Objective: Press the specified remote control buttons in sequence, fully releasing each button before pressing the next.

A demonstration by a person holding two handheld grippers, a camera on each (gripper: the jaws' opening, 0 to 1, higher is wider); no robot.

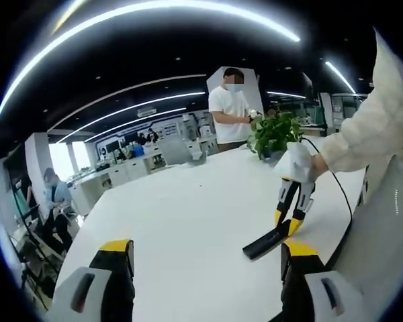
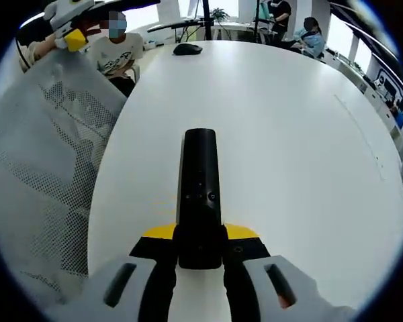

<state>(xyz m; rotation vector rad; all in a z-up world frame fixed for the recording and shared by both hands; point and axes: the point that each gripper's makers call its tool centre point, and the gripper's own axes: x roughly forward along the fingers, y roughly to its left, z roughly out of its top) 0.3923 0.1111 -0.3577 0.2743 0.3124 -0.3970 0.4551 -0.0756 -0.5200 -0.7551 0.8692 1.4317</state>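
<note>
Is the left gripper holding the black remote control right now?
No, the slim black remote control sits clamped between the right gripper jaws, while the left gripper is open over the white table.

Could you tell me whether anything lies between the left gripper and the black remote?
Nothing visible does: bare white table separates the open left gripper from the slim black remote control, which the right gripper holds.

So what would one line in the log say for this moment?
right claw: shut on black remote | left claw: open, holding nothing | remote: held over white table | press: none yet
</note>
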